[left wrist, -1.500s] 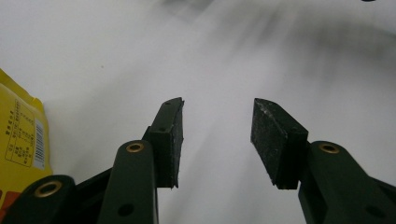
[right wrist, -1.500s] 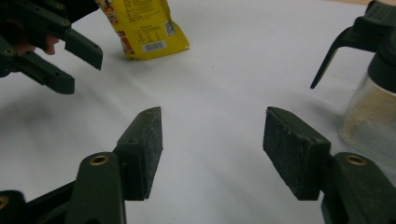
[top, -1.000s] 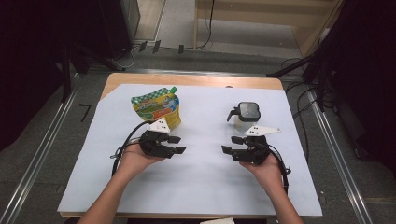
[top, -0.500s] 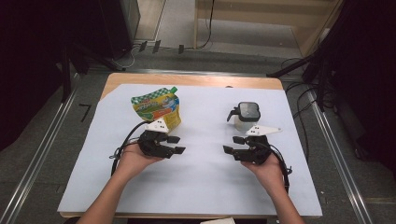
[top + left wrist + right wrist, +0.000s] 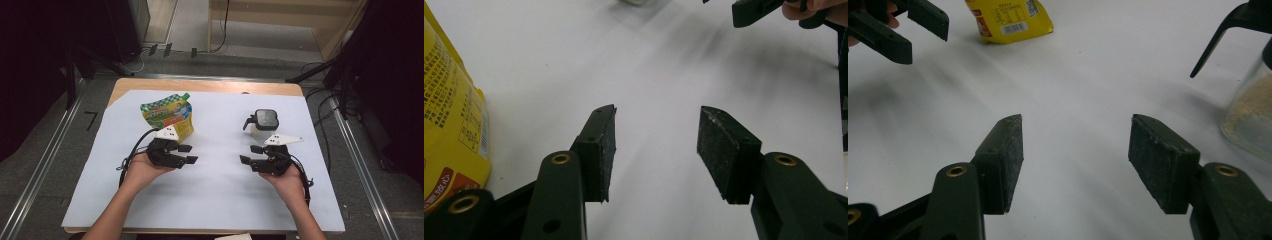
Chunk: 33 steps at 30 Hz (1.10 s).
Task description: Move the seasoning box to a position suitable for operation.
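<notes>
Pouch and jar: handling notes

Your left tool (image 5: pixel 186 154) and right tool (image 5: pixel 251 155) both stood apart and empty. The pouch (image 5: pixel 167 116), just beyond the left tool on the bench (image 5: pixel 210 200), looked soft and slippery; grip near its spout. The jar (image 5: pixel 263 125) looked rigid, breakable; take its body.

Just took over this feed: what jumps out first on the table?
A yellow pouch with a green cap stands far left on the white sheet. A glass jar with a black lid stands far right. The left gripper and right gripper, both open, face each other nearer the person.
</notes>
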Each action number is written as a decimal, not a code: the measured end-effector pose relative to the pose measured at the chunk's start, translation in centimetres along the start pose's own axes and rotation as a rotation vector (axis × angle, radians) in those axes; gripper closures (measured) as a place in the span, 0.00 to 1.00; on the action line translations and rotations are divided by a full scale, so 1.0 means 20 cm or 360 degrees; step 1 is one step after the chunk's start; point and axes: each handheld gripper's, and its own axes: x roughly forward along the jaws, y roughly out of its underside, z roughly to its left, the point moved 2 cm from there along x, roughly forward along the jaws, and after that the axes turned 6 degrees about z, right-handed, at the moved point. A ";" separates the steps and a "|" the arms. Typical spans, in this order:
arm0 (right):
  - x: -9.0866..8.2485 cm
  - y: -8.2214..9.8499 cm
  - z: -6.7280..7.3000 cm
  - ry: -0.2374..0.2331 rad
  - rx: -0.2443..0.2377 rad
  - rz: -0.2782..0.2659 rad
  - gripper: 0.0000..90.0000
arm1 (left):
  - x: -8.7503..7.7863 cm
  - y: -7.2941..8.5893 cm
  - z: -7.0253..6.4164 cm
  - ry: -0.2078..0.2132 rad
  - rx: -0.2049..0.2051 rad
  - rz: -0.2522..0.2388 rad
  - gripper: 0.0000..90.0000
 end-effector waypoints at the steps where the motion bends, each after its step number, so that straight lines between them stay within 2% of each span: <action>1: -0.01 0.00 -0.01 0.0025 0.0014 -0.0004 0.44 | 0.00 0.00 0.00 -0.0015 0.0010 0.0020 0.54; 3: -0.01 0.00 -0.01 0.0030 0.0013 -0.0005 0.44 | 0.00 0.00 0.00 -0.0014 0.0009 0.0025 0.54; 5: -0.02 0.00 -0.02 0.0050 0.0029 -0.0021 0.44 | 0.00 0.00 0.00 0.0007 -0.0001 0.0024 0.53; 9: -0.04 0.00 -0.05 0.0093 0.0075 -0.0045 0.44 | 0.00 0.00 0.00 0.0009 -0.0013 0.0032 0.52; 15: -0.07 0.01 -0.10 0.0133 0.0139 -0.0050 0.47 | 0.00 0.00 -0.01 -0.0004 0.0013 0.0052 0.48; 16: -0.08 0.01 -0.12 0.0177 0.0145 -0.0052 0.47 | 0.00 -0.01 -0.01 -0.0009 0.0007 0.0044 0.46; 17: -0.08 0.01 -0.12 0.0177 0.0145 -0.0052 0.47 | 0.00 -0.01 -0.01 -0.0031 0.0001 0.0043 0.46; 18: -0.09 0.02 -0.15 0.0223 0.0166 -0.0061 0.45 | 0.01 -0.01 -0.01 -0.0032 0.0006 0.0051 0.45; 20: -0.09 0.02 -0.16 0.0243 0.0178 -0.0067 0.44 | 0.01 -0.01 -0.01 -0.0013 -0.0001 0.0052 0.46; 26: -0.08 0.02 -0.25 0.0361 0.0289 -0.0090 0.34 | 0.00 -0.01 -0.02 0.0012 -0.0007 0.0040 0.45; 29: -0.07 0.02 -0.27 0.0397 0.0298 -0.0087 0.33 | 0.00 -0.01 -0.02 0.0014 -0.0012 0.0044 0.45; 33: -0.04 0.03 -0.33 0.0472 0.0355 -0.0075 0.28 | 0.01 -0.01 -0.02 0.0025 -0.0014 0.0053 0.45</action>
